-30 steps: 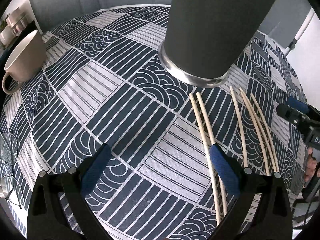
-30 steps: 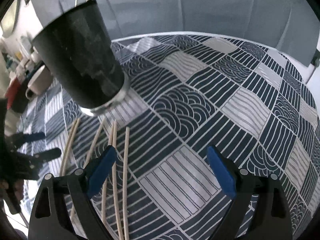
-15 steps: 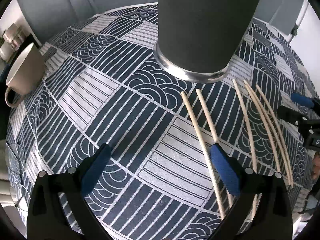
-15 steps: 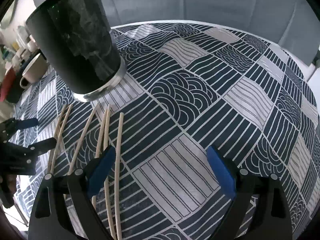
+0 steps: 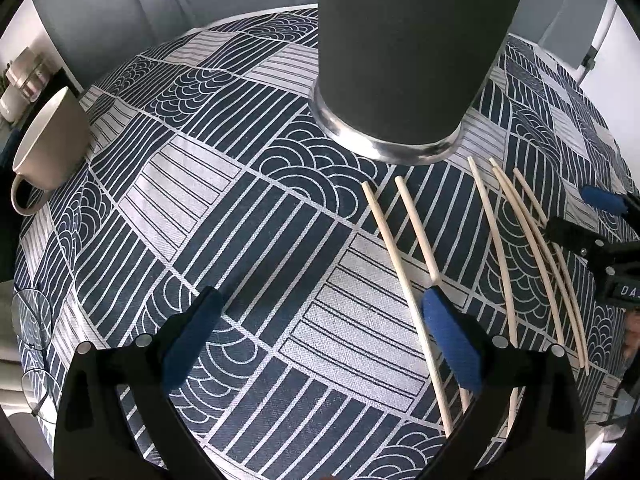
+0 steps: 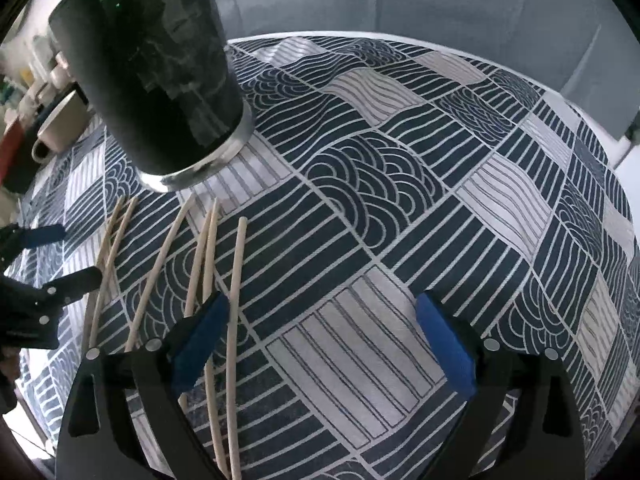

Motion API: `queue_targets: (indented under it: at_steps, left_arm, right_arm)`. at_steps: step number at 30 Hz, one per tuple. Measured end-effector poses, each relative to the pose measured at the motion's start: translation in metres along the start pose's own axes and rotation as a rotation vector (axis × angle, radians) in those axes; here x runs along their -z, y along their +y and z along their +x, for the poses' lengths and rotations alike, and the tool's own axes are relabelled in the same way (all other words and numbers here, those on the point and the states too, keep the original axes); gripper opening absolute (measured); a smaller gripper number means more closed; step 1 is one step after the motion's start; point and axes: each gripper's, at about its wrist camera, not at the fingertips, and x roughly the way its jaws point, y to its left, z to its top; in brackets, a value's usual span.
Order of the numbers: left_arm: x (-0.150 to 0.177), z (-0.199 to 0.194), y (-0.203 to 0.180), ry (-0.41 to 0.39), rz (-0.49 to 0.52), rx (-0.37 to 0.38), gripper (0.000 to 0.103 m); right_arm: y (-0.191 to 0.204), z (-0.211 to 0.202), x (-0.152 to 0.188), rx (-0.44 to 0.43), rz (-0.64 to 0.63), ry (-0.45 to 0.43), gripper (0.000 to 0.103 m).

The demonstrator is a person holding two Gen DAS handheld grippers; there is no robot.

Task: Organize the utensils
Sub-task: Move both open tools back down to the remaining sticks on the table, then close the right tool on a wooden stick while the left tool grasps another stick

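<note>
Several pale wooden chopsticks (image 5: pixel 404 264) lie side by side on the patterned tablecloth, in front of a tall dark holder cup (image 5: pixel 404 56) with a silver base. They also show in the right wrist view (image 6: pixel 236 280), below the cup (image 6: pixel 156 76). My left gripper (image 5: pixel 320 340) is open and empty, low over the cloth, its right finger beside the leftmost chopsticks. My right gripper (image 6: pixel 320 344) is open and empty, its left finger over the rightmost chopsticks. Each gripper shows at the edge of the other's view.
A beige mug (image 5: pixel 48 148) stands at the table's left edge. Eyeglasses (image 5: pixel 32 340) lie near the left front edge. The blue and white patterned tablecloth (image 5: pixel 240 208) covers the round table. A grey wall lies behind.
Both grippers have moved forward toward the cup, which looms larger. Both stay open and empty. The chopsticks have not moved.
</note>
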Motion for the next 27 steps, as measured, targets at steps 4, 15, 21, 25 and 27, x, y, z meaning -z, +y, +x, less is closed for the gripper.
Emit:
queue_targets:
  at_steps: [4, 15, 21, 25, 27]
  left_arm:
    - [0.001, 0.000, 0.000, 0.001, 0.001, -0.002, 0.099]
    - [-0.009, 0.005, 0.003, 0.074, 0.031, 0.015, 0.099]
    - [-0.003, -0.003, 0.019, 0.027, -0.019, 0.003, 0.076]
    - [0.003, -0.012, 0.042, -0.002, -0.075, -0.013, 0.029]
    - [0.005, -0.013, 0.056, -0.001, -0.102, -0.006, 0.012]
  right_arm:
    - [0.003, 0.002, 0.001, 0.025, -0.010, 0.012, 0.094]
    - [-0.002, 0.003, -0.011, 0.013, -0.046, 0.134, 0.087]
    - [-0.014, -0.013, -0.009, 0.014, -0.052, 0.134, 0.010]
    - [-0.024, -0.013, -0.007, 0.020, -0.032, 0.146, 0.005]
    - [-0.028, -0.013, -0.008, 0.019, -0.021, 0.156, 0.004]
